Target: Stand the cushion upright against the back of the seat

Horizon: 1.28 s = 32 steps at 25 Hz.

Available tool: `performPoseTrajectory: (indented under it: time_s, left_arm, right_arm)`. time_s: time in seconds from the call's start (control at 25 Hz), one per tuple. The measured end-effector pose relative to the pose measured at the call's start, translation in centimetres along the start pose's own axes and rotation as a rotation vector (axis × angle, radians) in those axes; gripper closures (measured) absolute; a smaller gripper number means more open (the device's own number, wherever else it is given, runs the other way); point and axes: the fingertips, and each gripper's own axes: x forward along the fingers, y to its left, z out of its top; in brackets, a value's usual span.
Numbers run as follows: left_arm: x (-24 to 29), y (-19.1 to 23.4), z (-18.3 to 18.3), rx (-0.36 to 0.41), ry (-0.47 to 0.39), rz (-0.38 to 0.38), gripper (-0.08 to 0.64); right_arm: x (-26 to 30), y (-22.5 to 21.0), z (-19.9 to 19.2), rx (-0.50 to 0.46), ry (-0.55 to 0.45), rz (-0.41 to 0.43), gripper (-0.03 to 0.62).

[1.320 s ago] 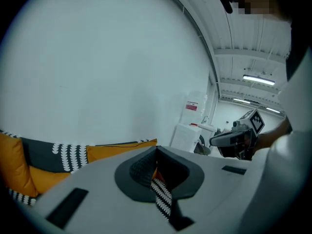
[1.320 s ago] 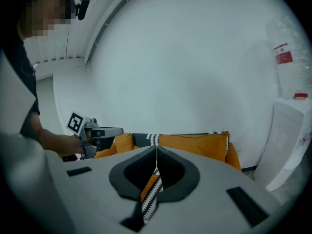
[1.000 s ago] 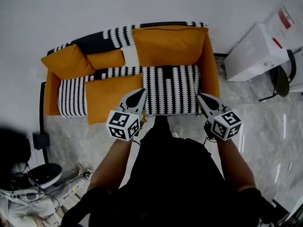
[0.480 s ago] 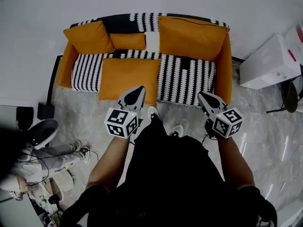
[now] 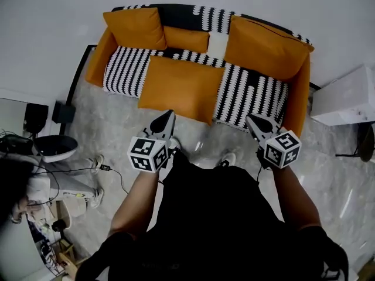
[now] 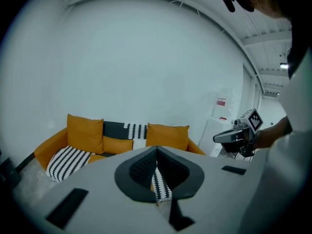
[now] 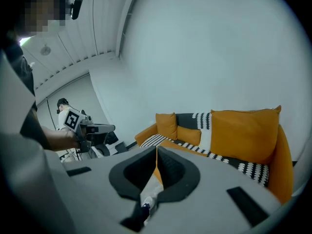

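Sofa (image 5: 98, 60), orange with black-and-white stripes, stood against the wall. Cushion (image 5: 179, 86), orange, lay flat near the middle of the sofa's seat, with its front edge reaching the seat's front edge; it was not against the sofa's back. Along that back stood a tall cushion (image 5: 136, 28) upright at the left end, a small cushion (image 5: 186, 38) beside it, and a big cushion (image 5: 266, 45) at the right end.

Left gripper (image 5: 166, 119) and right gripper (image 5: 253, 122) were both held in front of the sofa, clear of it. The fingers of each were pressed together with nothing between them, as both gripper views showed.

Only the head view showed from above that the cushion lay flat, and showed the white box (image 5: 345, 95) right of the sofa. Only the left gripper view showed a red label (image 6: 221, 102) on a white surface by that box; its print was too small to read. The right gripper view took in the sofa's left end, with the left gripper before it. The marker cubes bore black-and-white squares and no letters.
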Motion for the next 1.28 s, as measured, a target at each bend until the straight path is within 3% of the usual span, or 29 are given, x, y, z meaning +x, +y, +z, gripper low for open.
performPoseTrajectory:
  time_s: [0.16, 0.36, 0.56, 0.84, 1.0, 1.12, 1.28]
  left_arm:
    - [-1.3, 5.2, -0.6, -0.014, -0.015, 0.035, 0.543]
    - [-2.6, 12.9, -0.4, 0.001, -0.032, 0.018, 0.543]
    - [-4.3, 21.8, -1.8, 0.028, -0.001, -0.031, 0.543]
    - [-5.4, 31.5, -3.0, 0.046, 0.021, -0.097, 0.543]
    - [-3.9, 37.4, -4.2, 0.062, 0.081, -0.146, 0.543]
    - [-2.8, 41.6, -6.6, 0.064, 0.143, -0.122, 0.543]
    - [-3.3, 44.2, -10.1, 0.008, 0.200, -0.033, 0.543]
  right_arm:
    - [3.8, 2.6, 0.2, -0.021, 0.017, 0.008, 0.554]
    - [9.2, 5.9, 0.1, -0.026, 0.044, -0.047, 0.554]
    - [14.3, 9.1, 0.4, 0.047, 0.006, -0.164, 0.554]
    - [17.4, 11.5, 1.5, 0.085, -0.097, -0.357, 0.554]
    - [20.4, 11.4, 0.6, 0.124, -0.074, -0.488, 0.554]
    - [21.6, 10.4, -1.8, 0.180, -0.029, -0.557, 0.554]
    - [20.3, 9.5, -4.6, 0.246, -0.007, -0.569, 0.554]
